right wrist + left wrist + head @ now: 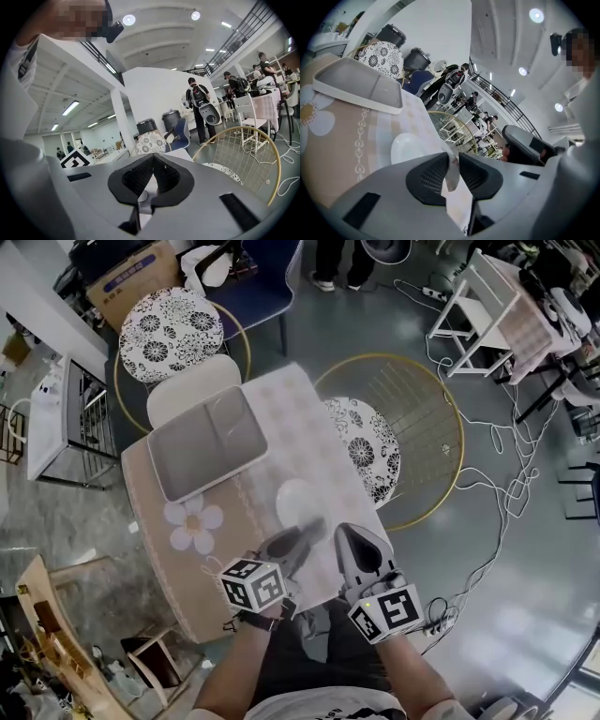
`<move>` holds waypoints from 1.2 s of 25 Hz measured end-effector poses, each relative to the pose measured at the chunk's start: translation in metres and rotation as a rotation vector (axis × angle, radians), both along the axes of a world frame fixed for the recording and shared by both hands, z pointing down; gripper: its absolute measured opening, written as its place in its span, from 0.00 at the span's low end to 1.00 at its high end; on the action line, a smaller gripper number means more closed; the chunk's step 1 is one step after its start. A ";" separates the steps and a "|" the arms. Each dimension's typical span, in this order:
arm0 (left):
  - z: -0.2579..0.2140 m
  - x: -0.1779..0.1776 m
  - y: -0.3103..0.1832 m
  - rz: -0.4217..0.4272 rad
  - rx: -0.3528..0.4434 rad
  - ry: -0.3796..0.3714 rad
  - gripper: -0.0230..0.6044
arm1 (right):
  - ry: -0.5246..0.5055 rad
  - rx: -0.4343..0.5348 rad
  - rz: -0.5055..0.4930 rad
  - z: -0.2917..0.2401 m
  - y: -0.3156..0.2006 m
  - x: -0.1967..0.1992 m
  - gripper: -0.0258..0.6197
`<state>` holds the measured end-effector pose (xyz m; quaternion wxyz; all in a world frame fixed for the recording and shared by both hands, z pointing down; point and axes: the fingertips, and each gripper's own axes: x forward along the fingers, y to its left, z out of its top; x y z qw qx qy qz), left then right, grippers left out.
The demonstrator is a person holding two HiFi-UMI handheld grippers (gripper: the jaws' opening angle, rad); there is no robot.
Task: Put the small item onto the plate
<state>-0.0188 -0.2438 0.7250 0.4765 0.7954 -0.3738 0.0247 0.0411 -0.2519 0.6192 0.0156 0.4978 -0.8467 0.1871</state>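
The worktop (157, 554) wore a matt beige cloth printed with flowers. The tray (208, 442) looked like dull grey plastic, and the plate (298, 500) was glossy white. The left tongs (453, 157) and right tongs (151, 157) were smooth grey plastic with black ribbed pads. The small item (452, 171) looked matt white. The floor (525, 596) shone.

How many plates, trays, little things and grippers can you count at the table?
plate: 1
tray: 1
small item: 1
hand-held gripper: 2, left and right
Total: 5
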 end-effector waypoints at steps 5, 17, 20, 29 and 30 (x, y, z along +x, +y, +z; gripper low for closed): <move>0.024 0.004 -0.009 -0.002 -0.029 0.014 0.16 | -0.005 -0.011 -0.005 0.021 -0.005 -0.002 0.06; 0.062 0.004 -0.018 0.004 -0.066 -0.095 0.17 | -0.001 -0.025 0.002 0.041 -0.004 0.004 0.06; 0.065 0.003 -0.021 -0.003 -0.070 -0.104 0.17 | -0.003 -0.024 -0.001 0.042 -0.005 0.004 0.06; 0.066 -0.003 -0.029 -0.012 0.005 -0.186 0.25 | -0.026 -0.020 -0.055 0.049 -0.009 -0.012 0.06; 0.066 -0.003 -0.030 -0.009 0.015 -0.201 0.27 | -0.028 -0.018 -0.060 0.049 -0.009 -0.013 0.06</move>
